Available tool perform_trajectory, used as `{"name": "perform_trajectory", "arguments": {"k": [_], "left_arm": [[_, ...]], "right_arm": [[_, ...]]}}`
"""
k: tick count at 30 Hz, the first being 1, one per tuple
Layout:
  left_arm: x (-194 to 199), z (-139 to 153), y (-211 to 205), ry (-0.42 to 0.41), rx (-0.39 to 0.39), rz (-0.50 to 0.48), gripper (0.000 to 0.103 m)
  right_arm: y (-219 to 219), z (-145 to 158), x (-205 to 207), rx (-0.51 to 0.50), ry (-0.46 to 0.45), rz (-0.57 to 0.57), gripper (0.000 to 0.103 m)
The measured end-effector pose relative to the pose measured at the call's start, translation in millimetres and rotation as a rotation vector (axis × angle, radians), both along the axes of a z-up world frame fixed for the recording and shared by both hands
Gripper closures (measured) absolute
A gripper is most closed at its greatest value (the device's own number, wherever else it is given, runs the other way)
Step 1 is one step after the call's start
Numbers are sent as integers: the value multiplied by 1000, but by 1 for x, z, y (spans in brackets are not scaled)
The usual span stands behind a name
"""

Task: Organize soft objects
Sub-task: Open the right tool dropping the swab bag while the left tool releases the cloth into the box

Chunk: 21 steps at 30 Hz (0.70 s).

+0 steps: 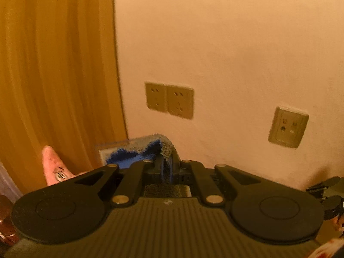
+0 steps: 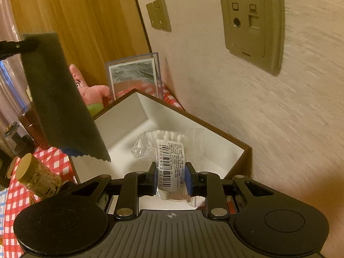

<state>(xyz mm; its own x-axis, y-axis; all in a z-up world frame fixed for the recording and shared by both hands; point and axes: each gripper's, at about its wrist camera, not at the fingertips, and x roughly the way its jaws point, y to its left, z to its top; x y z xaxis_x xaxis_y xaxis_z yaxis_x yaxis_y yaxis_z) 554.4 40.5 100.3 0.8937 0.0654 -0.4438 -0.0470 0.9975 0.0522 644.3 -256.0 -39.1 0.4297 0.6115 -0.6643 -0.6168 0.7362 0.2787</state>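
My left gripper (image 1: 165,167) is shut on a grey and blue cloth (image 1: 148,148), held up in the air facing the wall. In the right wrist view the same cloth (image 2: 60,99) hangs at the left from the left gripper's fingers (image 2: 19,46), above the box's left edge. My right gripper (image 2: 171,179) is shut on a clear bag of cotton swabs (image 2: 169,163) with a barcode label, held over the open brown box (image 2: 243,157) with a white inside. A pink starfish plush (image 2: 90,90) lies behind the box.
The wall with sockets (image 2: 251,21) is close on the right. A framed picture (image 2: 133,77) leans behind the box. A jar with a yellow lid (image 2: 36,176) and dark bottles (image 2: 32,126) stand at the left on the red checked tablecloth (image 2: 13,195). A yellow curtain (image 1: 56,75) hangs behind.
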Motion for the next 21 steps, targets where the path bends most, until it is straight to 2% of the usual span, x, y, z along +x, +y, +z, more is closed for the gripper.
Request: {"name": "perform_trajectory", "arguments": {"k": [3, 4, 5, 7, 13, 21], "left_arm": [[16, -15, -7, 48, -6, -25, 94], [20, -19, -9, 61, -1, -33, 90], [24, -23, -10, 79, 6, -38, 81], [30, -34, -12, 118, 8, -39, 75], [34, -59, -7, 211, 2, -20, 76], [25, -80, -7, 285, -9, -14, 75]], "right_arm": [[3, -1, 3, -3, 4, 5, 78], [3, -2, 5, -4, 5, 6, 78], [3, -2, 6, -4, 7, 8, 78], [4, -3, 8, -3, 12, 12, 78], [5, -7, 12, -9, 16, 23, 78], [13, -13, 23, -23, -7, 44, 76]]}}
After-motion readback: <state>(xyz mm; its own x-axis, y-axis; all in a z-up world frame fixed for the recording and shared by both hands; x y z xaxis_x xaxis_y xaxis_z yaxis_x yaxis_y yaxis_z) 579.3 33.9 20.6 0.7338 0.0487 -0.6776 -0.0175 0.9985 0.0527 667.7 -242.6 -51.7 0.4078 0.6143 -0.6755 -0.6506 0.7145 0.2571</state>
